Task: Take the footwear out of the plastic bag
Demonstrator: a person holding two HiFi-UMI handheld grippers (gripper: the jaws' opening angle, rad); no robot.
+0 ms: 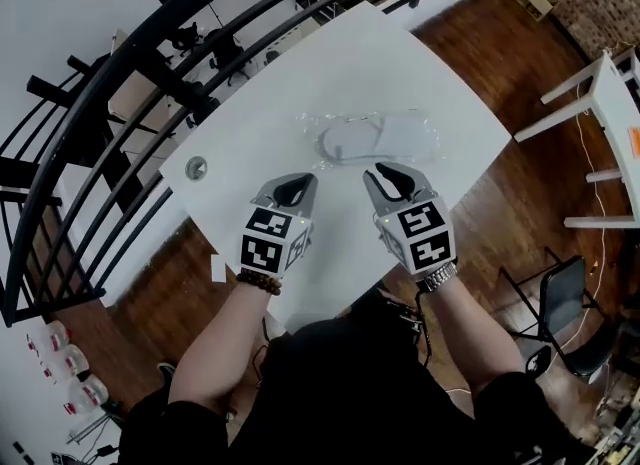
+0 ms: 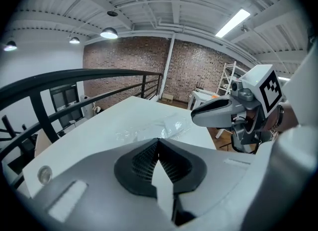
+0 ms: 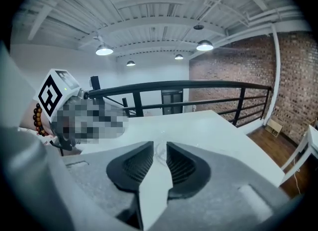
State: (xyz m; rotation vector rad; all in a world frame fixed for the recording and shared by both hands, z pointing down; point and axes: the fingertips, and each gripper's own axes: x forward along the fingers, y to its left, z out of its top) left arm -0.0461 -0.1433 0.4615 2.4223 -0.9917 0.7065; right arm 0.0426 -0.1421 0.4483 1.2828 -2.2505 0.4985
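A clear plastic bag (image 1: 372, 138) lies flat on the white table (image 1: 300, 73), with pale grey footwear (image 1: 350, 140) inside it. Both grippers hover side by side just short of the bag's near edge. My left gripper (image 1: 297, 189) is shut with nothing between its jaws; in the left gripper view its tips (image 2: 159, 141) meet, and the bag (image 2: 166, 127) lies ahead of them. My right gripper (image 1: 390, 177) is open by a narrow gap and holds nothing. In the right gripper view its jaws (image 3: 159, 148) point at the bag's crinkled edge (image 3: 160, 151).
A round metal disc (image 1: 195, 167) is set into the table near its left corner. A black railing (image 1: 150, 63) curves round the table's far and left sides. A white rack (image 1: 600, 143) and a black chair (image 1: 560, 298) stand on the wooden floor to the right.
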